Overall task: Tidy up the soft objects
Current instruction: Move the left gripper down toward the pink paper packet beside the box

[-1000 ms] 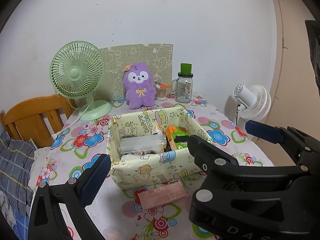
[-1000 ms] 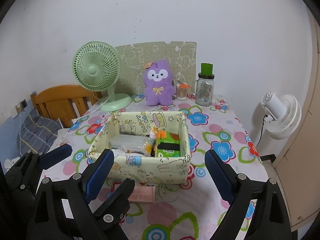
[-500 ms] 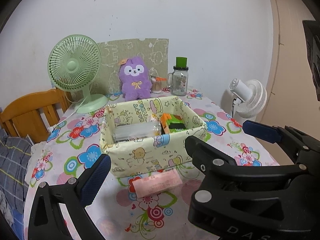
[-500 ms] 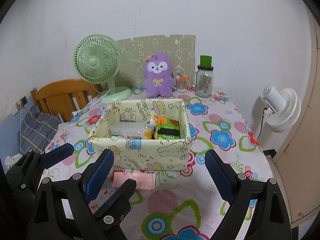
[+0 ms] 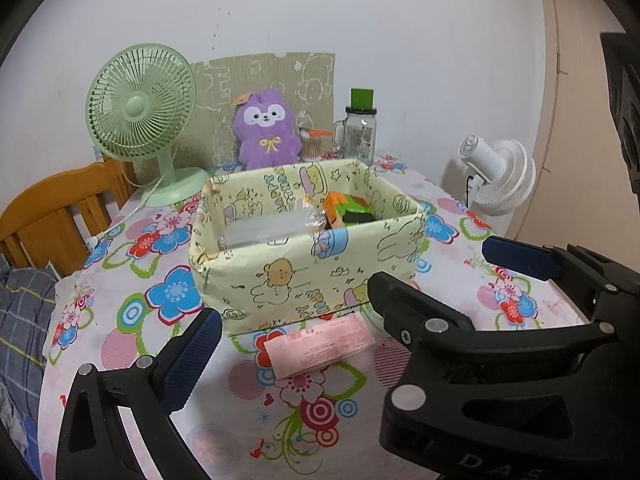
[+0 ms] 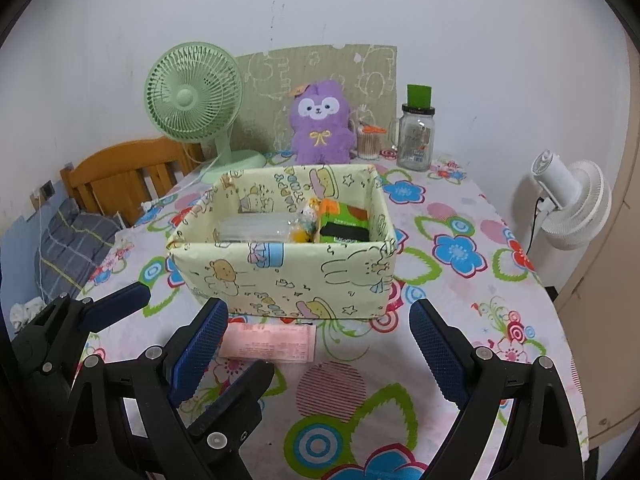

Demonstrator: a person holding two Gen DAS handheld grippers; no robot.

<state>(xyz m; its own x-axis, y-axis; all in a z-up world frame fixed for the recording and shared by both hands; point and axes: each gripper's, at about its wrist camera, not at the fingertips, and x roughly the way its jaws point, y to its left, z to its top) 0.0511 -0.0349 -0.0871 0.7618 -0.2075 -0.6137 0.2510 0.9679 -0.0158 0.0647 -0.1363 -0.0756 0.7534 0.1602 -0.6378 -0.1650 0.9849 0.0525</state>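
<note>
Both claws lower, nearer — left claw (image 6: 182, 330) | right claw (image 6: 320, 352) agape | pink pack (image 6: 268, 342) ahead

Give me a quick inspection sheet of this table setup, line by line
Surface: floral tablecloth.
Job's things: purple plush upright at the back; pink tissue pack flat before the fabric box.
Clutter: green fan, glass jar, swab tub.
Grippers: left gripper and right gripper open, empty.
Cables: fan's white cord trails off the table.
Surroundings: wooden chair, white fan.
</note>
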